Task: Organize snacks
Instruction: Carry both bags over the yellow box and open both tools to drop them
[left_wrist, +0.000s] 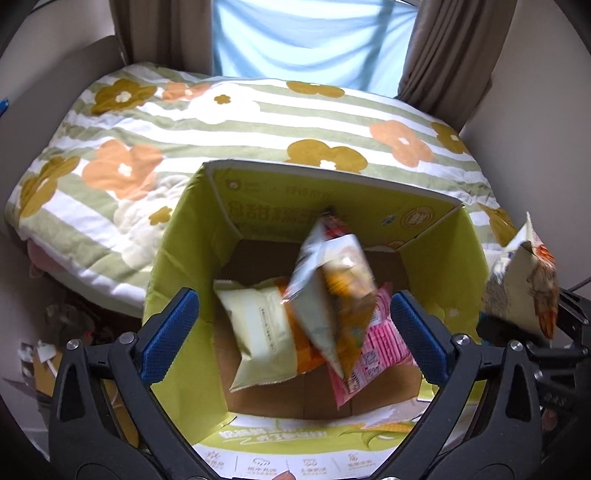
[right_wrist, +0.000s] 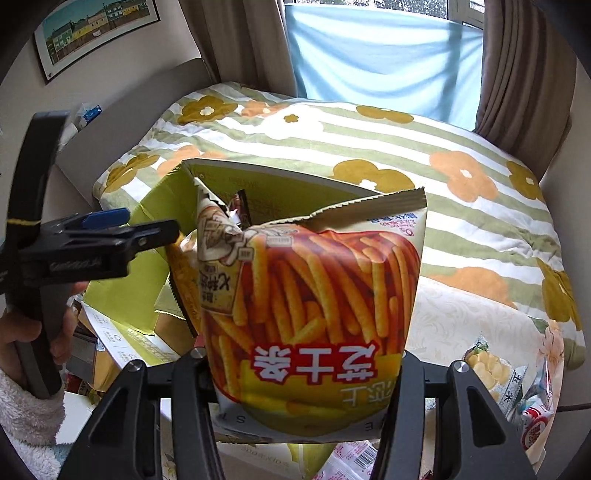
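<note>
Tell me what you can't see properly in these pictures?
- Left wrist view: the falling packet is motion-blurred; its print is unreadable.
- Left wrist view: the pink packet lies partly under it.
- Right wrist view: the fries bag hides most of the box and the right tongs' fingertips.

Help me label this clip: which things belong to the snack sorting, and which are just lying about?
Job:
green cardboard box
blurred snack packet over it
cream packet
pink packet
fries bag
left gripper
right gripper

Lying about:
floral quilt
curtains
framed picture
</note>
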